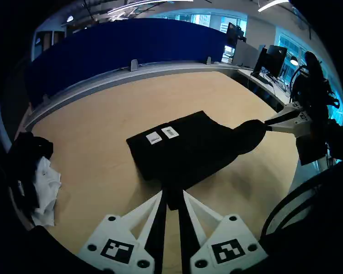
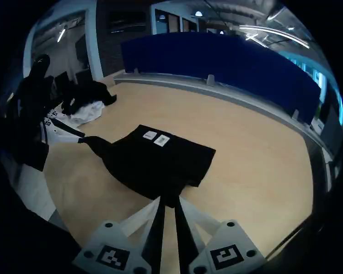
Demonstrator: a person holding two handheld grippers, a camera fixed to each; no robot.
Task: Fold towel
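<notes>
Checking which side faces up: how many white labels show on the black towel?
2. The white rectangular labels lie side by side near the far edge of the black fabric towel; others may be hidden underneath.

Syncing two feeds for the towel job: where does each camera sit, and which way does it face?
Left gripper view: rides on the left tool, whose fingers show at the bottom, looking over the black towel on the table toward the blue partition; the right tool pinches a corner at right.
Right gripper view: rides on the right tool, facing the towel from another corner; the left tool grips at left.
Both share towel, table, partition.
</notes>
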